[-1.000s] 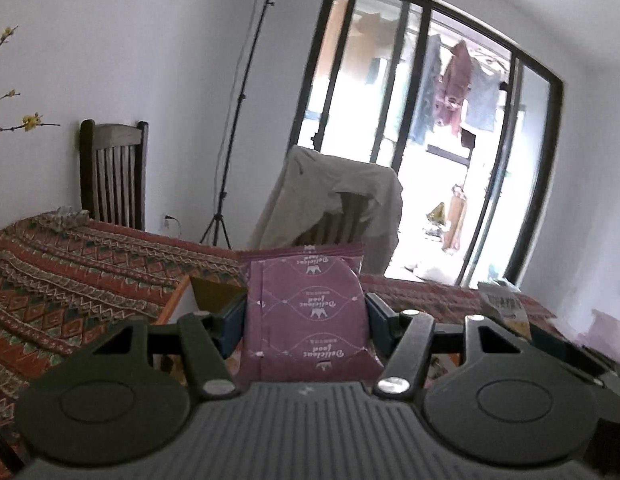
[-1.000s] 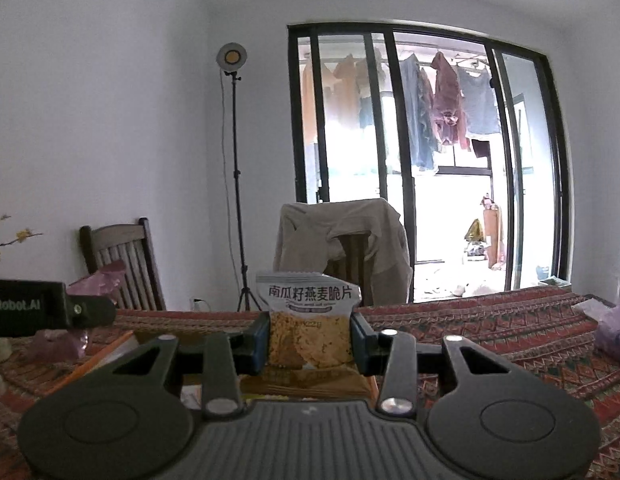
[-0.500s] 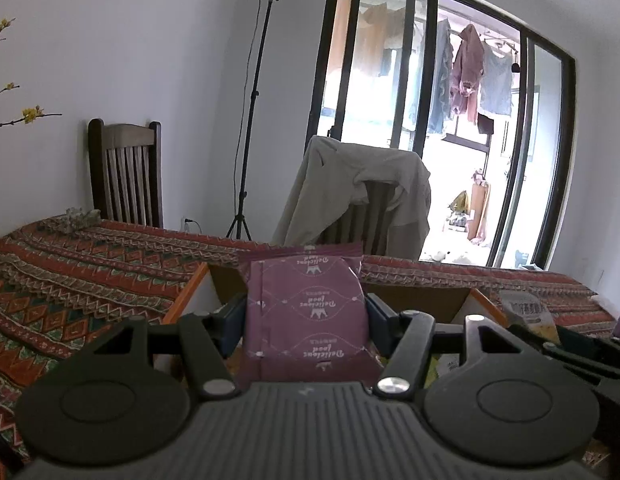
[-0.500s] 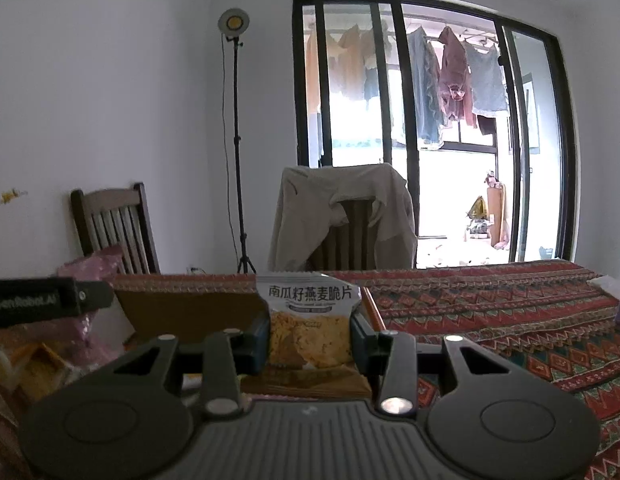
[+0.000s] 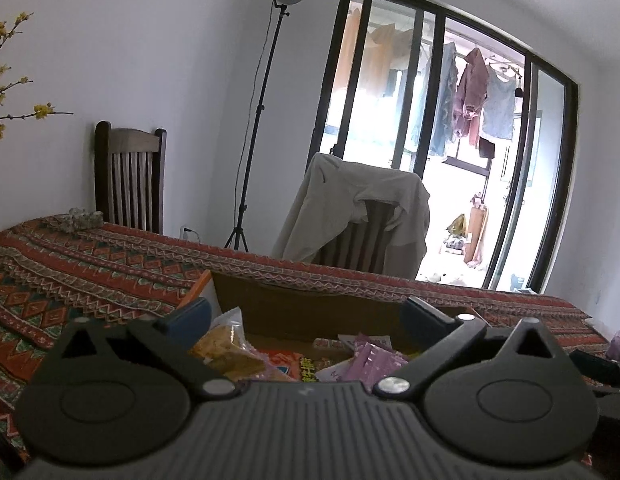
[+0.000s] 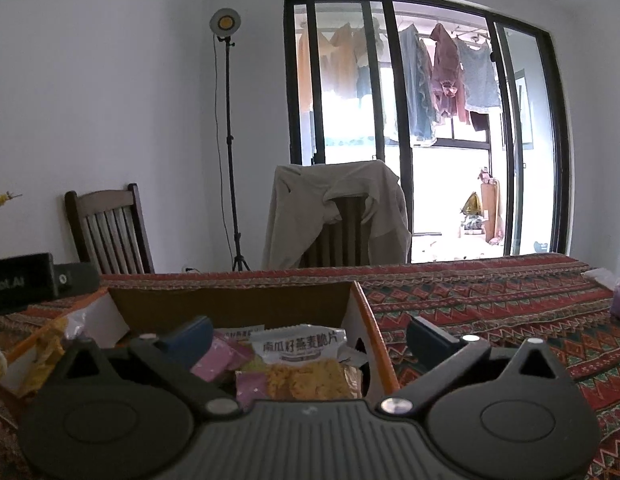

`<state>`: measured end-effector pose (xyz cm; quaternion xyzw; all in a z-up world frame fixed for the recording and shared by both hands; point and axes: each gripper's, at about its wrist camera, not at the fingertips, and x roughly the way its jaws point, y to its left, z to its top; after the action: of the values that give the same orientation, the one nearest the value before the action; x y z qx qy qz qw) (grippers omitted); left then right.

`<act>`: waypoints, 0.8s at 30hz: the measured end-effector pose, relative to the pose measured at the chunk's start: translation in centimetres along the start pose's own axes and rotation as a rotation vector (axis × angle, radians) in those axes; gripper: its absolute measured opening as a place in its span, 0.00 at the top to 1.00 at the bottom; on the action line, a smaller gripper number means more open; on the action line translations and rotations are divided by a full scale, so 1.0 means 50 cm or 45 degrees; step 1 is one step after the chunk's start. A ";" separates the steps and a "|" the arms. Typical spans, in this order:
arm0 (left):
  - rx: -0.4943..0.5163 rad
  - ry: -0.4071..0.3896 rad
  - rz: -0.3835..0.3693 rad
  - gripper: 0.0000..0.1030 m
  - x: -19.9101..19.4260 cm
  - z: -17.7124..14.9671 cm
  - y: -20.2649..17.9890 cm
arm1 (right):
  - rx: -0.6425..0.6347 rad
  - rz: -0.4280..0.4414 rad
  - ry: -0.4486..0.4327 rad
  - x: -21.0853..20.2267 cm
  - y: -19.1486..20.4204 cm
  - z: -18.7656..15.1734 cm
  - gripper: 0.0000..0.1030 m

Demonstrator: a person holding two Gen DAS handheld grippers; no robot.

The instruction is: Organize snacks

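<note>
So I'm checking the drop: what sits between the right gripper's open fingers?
In the right wrist view, the right gripper frames the oat crisp packet and pink packets, lying loose inside the cardboard box.

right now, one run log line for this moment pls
left gripper: open, empty | right gripper: open, empty | oat crisps packet: in cardboard box | purple packets: in box

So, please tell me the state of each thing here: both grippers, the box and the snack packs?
left gripper: open, empty
right gripper: open, empty
cardboard box: open-topped, holding snacks
oat crisp pack: lying in the box
purple packs: lying in the box
</note>
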<state>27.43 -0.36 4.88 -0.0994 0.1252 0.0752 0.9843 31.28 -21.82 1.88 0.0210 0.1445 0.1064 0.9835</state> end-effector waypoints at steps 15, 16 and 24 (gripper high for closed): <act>0.023 -0.041 -0.006 0.00 -0.148 0.048 0.013 | 0.010 0.026 -0.016 -0.086 0.002 0.044 0.00; 0.032 -0.037 0.003 0.00 -0.159 0.047 0.015 | 0.008 0.030 -0.015 -0.098 0.004 0.045 0.00; 0.109 0.055 -0.032 0.00 -0.266 0.005 0.054 | -0.038 0.058 0.013 -0.219 0.004 0.024 0.00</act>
<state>14.28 0.67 8.14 -0.0604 0.1481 0.0554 0.9856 21.33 -23.98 6.10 0.0088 0.1473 0.1311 0.9803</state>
